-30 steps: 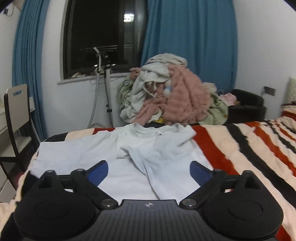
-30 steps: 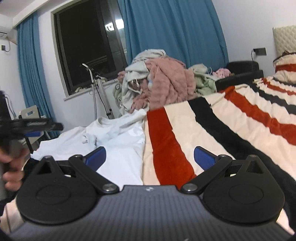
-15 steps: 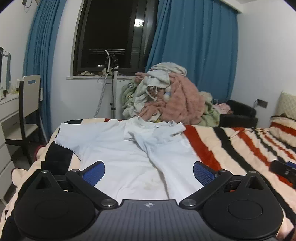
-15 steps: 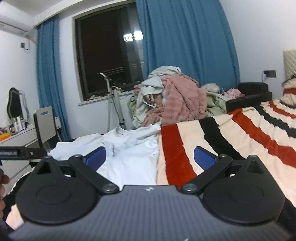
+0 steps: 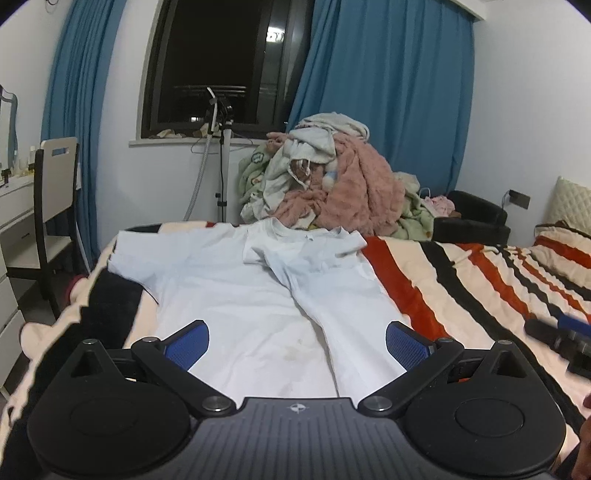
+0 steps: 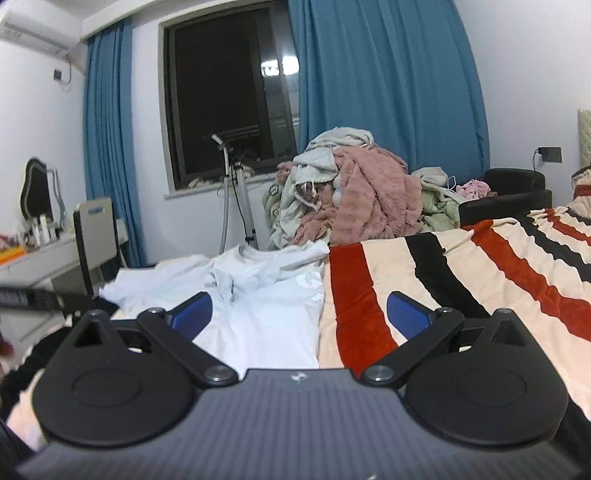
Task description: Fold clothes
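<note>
The white T-shirt [image 5: 236, 288] lay flat on the striped bed [image 5: 461, 280], long axis running away from the cameras, collar toward the window, right side folded inward. No legible writing appeared. Since the earlier frames both views had risen. Left claw [image 5: 297, 341] and right claw [image 6: 299, 312] hovered spread, empty

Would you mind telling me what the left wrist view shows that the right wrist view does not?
Only the left wrist view shows the whole spread shirt, its right side folded inward, its left sleeve flat, and faint stains. Only the right wrist view shows the air conditioner and the dresser clutter. Both share the striped blanket, laundry pile, window, curtains, chair, and open, empty grippers: left, right.
</note>
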Demonstrator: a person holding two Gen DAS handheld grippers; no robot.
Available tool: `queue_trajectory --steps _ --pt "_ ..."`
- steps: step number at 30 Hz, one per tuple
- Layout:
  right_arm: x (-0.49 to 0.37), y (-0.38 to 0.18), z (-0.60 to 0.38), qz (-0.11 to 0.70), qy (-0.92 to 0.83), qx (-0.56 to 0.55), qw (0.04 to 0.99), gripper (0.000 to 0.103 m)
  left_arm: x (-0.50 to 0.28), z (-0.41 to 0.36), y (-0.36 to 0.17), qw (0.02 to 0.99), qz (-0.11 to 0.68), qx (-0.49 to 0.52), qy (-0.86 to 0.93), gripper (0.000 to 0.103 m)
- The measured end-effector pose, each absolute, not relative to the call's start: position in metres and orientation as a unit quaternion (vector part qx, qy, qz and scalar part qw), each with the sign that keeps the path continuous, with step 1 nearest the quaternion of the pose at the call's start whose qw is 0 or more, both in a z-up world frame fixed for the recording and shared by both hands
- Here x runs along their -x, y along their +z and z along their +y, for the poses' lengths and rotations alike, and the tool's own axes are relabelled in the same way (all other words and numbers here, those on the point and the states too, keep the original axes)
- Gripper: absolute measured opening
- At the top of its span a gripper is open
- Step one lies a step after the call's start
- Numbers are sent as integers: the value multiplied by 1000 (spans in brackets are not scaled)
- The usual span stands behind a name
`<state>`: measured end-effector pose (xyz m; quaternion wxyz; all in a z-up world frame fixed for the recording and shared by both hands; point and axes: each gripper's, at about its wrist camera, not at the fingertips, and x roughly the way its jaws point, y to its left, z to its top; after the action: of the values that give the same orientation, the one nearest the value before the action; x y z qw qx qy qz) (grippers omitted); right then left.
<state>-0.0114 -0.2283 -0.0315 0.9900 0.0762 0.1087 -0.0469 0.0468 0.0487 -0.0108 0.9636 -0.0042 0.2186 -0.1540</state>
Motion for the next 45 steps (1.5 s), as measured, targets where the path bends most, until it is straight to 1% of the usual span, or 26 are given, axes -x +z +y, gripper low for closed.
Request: queue_trajectory --steps 4,9,12,13,14,19,23,25,28,30,33,34,35,36,37,43,44,45 --pt "7 -37 -221 120 -27 -61 991 101 -45 69 2 970 206 2 -128 103" --pt "-9 -43 -215 143 -9 -61 988 99 -46 82 0 971 211 2 -111 103" --pt "-33 -46 -208 171 10 -60 983 83 -52 87 -2 971 215 4 -108 103" --pt "-43 -48 -205 183 16 -57 981 76 -55 90 -3 970 216 5 -108 103" --pt "-53 -48 -200 193 24 -55 979 74 -59 94 -3 970 217 7 -107 103" --pt "-127 -36 -155 210 90 -20 973 74 -76 124 -4 976 209 22 -61 103" --pt "-213 -36 -87 215 182 13 959 74 -92 148 -18 978 206 37 -12 103" --pt "-256 -44 -47 219 231 17 948 74 -105 161 -27 972 225 65 11 103" --pt "-317 -64 21 227 274 36 934 72 -121 182 -40 965 233 106 48 103" --pt "-349 -81 61 234 279 64 929 72 -130 192 -47 961 235 127 67 103" --pt "-380 -105 105 222 247 120 936 71 -145 205 -59 955 239 153 88 103" --pt "-388 -108 111 220 225 117 942 66 -149 208 -63 953 242 158 94 103" --pt "-396 -112 117 218 203 114 948 48 -154 210 -66 951 246 162 98 103" --pt "-404 -115 123 216 182 111 953 40 -158 211 -70 949 249 168 101 103" --pt "-410 -116 127 214 166 116 956 35 -159 212 -74 946 251 175 105 103" --pt "-445 -121 154 219 113 162 956 34 -165 207 -83 948 234 169 134 103" --pt "-445 -119 154 220 118 167 954 19 -165 208 -84 948 231 171 136 103" --pt "-445 -114 153 216 125 169 954 9 -165 208 -84 948 229 174 137 103"
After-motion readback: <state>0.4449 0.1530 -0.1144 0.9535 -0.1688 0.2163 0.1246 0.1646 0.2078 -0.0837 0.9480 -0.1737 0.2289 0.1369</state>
